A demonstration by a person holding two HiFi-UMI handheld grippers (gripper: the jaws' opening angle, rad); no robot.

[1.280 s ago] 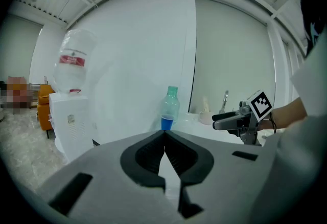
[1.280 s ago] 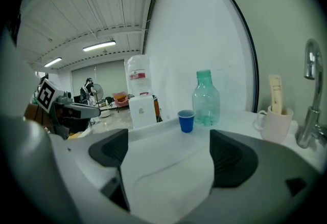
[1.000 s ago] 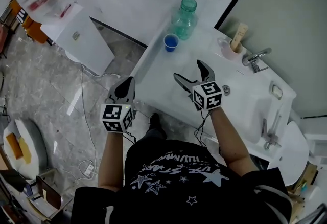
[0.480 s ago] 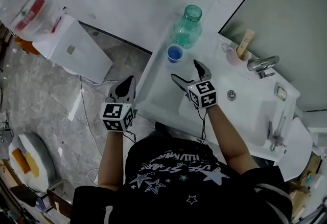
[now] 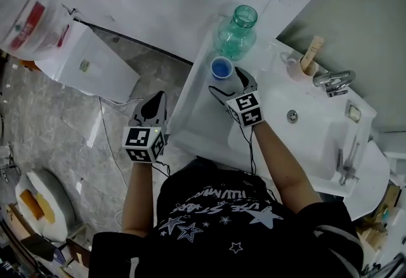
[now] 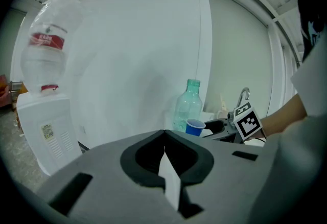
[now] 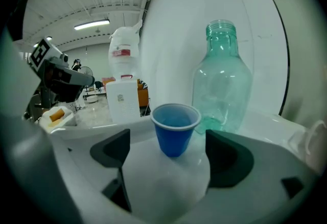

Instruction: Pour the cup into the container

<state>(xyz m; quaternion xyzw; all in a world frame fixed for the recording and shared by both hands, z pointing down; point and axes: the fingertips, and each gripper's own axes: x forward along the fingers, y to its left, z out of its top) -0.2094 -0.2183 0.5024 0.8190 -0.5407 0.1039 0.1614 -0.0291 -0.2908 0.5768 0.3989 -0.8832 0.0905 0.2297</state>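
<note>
A small blue cup (image 5: 221,67) (image 7: 174,128) (image 6: 195,127) stands upright on the white sink counter (image 5: 196,105), just in front of a clear green bottle (image 5: 236,32) (image 7: 223,80) (image 6: 188,106). My right gripper (image 5: 229,80) (image 7: 168,159) is open, its jaws spread wide, with the cup just beyond the tips and centred between them. My left gripper (image 5: 154,105) (image 6: 164,152) hangs off the counter's left side above the floor, shut with nothing in it.
A sink basin (image 5: 298,124) with a tap (image 5: 333,79) lies to the right. A pink mug (image 5: 299,68) holding a wooden tool stands by the tap. A water dispenser (image 5: 82,48) (image 6: 48,95) stands on the floor at left. The wall runs behind the bottle.
My right gripper has moved forward across the counter toward the blue cup and now stands just short of it, still open. The left gripper has stayed in place.
</note>
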